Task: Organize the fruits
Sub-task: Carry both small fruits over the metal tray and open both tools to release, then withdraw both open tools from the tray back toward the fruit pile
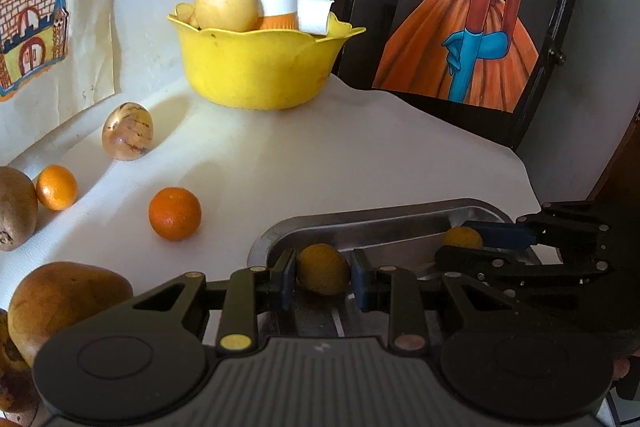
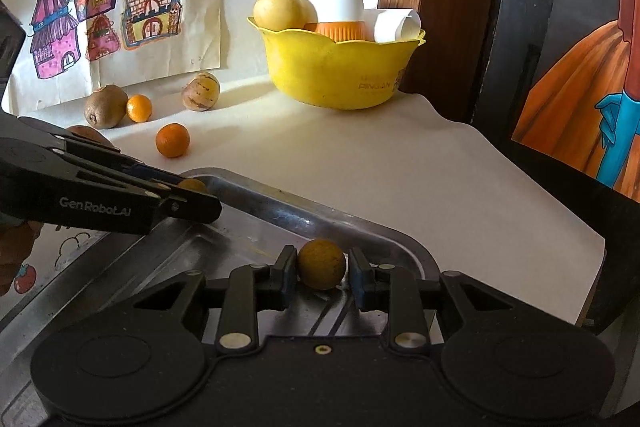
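1. My left tongs [image 1: 323, 281] are clamped on a small yellow fruit [image 1: 323, 269] over the metal tray [image 1: 384, 223].
2. My right tongs [image 2: 322, 277] grip another fruit [image 2: 321, 264].
3. Tray floor sits directly below; loose oranges [image 1: 174, 213] lie at ten o'clock.

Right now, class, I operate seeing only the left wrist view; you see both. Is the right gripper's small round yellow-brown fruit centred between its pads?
Observer: Yes, the right gripper has the small round yellow-brown fruit centred, over the shiny metal tray.
Operator: Any writing on the yellow scalloped plastic bowl?
Observer: Faint lettering on its side.
Operator: Anything beside the tray?
Observer: A printed sheet with a cartoon tomato, at its left edge.
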The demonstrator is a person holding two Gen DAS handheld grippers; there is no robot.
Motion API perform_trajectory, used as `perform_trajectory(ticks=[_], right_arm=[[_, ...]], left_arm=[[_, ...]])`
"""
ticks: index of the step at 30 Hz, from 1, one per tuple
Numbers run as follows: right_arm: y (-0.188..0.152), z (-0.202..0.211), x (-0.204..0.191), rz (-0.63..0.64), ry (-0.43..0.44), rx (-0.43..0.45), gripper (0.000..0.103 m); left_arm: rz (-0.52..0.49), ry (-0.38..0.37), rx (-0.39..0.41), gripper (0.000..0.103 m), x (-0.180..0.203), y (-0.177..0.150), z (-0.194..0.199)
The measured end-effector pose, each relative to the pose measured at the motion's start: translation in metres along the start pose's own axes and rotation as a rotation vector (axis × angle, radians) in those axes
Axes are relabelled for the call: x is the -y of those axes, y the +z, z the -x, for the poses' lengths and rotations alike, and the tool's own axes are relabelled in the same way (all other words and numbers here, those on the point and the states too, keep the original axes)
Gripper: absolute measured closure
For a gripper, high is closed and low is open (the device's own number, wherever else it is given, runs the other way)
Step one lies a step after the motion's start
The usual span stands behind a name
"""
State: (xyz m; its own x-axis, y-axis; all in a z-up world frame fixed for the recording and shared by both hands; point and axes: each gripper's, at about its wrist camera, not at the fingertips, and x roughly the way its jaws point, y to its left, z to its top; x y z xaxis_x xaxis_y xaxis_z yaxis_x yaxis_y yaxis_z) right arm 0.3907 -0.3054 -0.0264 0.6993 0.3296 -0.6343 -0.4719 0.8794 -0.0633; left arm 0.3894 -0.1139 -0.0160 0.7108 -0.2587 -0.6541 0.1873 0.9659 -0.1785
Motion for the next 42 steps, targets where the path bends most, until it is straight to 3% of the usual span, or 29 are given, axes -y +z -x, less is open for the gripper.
perform_trajectory(ticks=[5, 10, 15, 17, 21, 29, 42], right_arm=[[-0.001, 0.002, 0.002, -0.014, -0.009, 0.012, 0.063], [-0.002, 0.011, 0.005, -0.033, -0.02, 0.038, 0.052], [-0.002, 0.031, 0.005, -0.054, -0.045, 0.072, 0.03], [0.0, 0.041, 0.003, -0.057, -0.054, 0.089, 0.026], [0.002, 0.067, -0.003, -0.073, -0.064, 0.134, 0.008], [0.0, 0.115, -0.033, -0.051, -0.071, 0.196, 0.001], [-0.025, 0.179, -0.093, -0.077, -0.034, 0.207, 0.001]], left_arm=[[-0.003, 0.001, -0.002, 0.071, 0.0, 0.0, -0.003], [0.036, -0.009, 0.015, 0.058, -0.003, 0.002, 0.003], [0.072, -0.002, 0.064, 0.024, -0.002, 0.003, 0.024], [0.083, 0.003, 0.086, 0.018, -0.001, 0.003, 0.035], [0.109, 0.003, 0.136, 0.001, 0.0, 0.0, 0.06], [0.14, 0.034, 0.225, 0.001, -0.004, -0.017, 0.117], [0.15, 0.145, 0.287, 0.0, -0.023, -0.082, 0.211]])
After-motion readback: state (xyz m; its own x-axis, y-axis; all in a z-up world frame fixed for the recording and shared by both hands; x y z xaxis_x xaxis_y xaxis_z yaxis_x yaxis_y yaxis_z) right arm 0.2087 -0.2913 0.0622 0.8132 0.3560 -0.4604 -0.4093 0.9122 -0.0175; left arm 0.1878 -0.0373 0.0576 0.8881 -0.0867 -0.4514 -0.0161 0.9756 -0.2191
